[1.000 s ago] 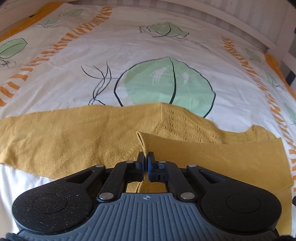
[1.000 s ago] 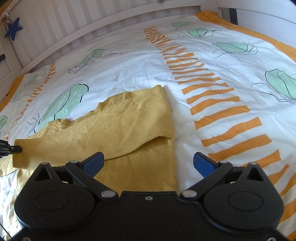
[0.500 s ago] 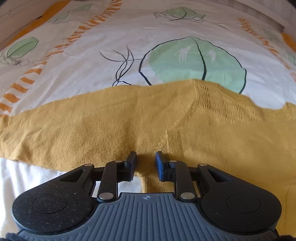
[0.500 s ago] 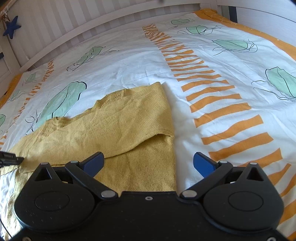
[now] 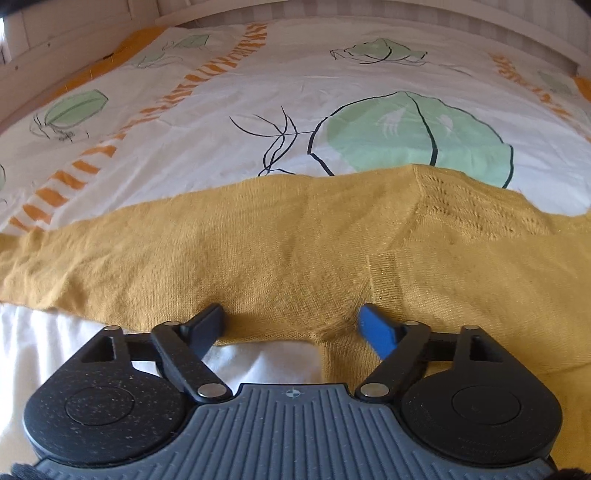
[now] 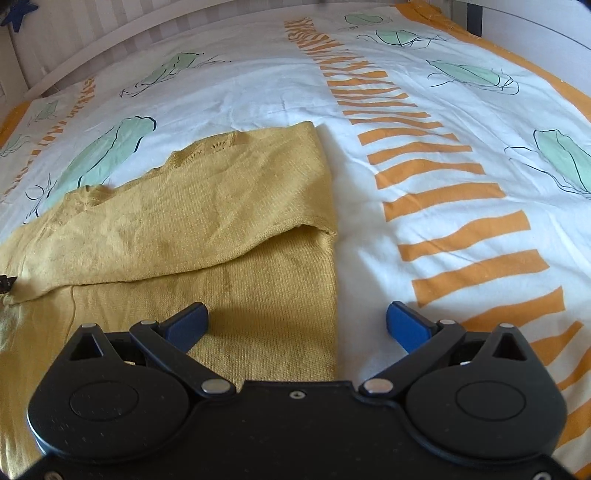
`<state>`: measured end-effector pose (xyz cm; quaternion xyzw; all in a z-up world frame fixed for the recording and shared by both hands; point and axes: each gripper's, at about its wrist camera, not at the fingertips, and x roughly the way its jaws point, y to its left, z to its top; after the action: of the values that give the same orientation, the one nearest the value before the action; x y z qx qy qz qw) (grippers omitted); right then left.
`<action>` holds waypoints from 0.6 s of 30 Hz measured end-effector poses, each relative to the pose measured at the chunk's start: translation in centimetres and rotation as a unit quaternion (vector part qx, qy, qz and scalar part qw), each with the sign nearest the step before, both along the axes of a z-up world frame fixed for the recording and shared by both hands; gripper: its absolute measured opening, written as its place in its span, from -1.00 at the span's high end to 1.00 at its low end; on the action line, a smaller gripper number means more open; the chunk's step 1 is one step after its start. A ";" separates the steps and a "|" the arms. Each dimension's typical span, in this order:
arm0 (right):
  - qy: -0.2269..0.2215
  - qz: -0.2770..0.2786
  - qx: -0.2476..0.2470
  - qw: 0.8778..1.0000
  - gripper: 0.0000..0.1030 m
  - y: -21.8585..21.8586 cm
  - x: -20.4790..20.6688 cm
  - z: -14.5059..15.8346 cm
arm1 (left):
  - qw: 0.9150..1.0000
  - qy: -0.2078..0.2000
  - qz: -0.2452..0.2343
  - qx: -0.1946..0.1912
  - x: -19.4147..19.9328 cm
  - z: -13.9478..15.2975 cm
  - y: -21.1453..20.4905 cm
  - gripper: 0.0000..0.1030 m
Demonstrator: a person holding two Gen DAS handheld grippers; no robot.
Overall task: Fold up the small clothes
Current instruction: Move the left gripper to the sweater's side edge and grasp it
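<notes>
A mustard-yellow knit sweater lies flat on the bed. Its right sleeve is folded across the body. My left gripper is open and empty, low over the sweater's near edge where the folded sleeve's cuff lies. My right gripper is open and empty, hovering over the sweater's right edge. A dark tip of the left gripper shows at the far left of the right wrist view.
The bed cover is white with green leaf prints and orange stripes. A white slatted bed rail runs along the far side. Another rail borders the left.
My left gripper was shut on the sleeve cuff, laid it down on the sweater's body and opened wide. The right gripper stayed open and barely moved.
</notes>
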<state>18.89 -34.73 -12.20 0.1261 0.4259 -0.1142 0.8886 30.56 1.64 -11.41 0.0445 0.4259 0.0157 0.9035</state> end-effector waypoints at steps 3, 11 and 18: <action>-0.004 0.003 0.006 1.000 -1.00 -0.2 0.0 0.1 | 0.999 0.000 -0.025 -0.021 -0.1 0.0 0.8 -0.65; -0.038 0.033 -0.007 0.999 -0.99 0.4 -0.9 0.4 | 0.992 0.039 -0.066 -0.102 -1.4 0.4 4.4 -0.72; -0.089 0.052 -0.023 0.994 -0.99 2.3 -2.8 2.4 | 0.989 0.004 -0.026 -0.147 -3.4 3.0 10.9 -0.71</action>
<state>16.11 -32.45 -9.77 0.0925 0.3487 -0.0659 0.9303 27.19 12.58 -8.42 -0.0776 0.4260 -0.0712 0.8986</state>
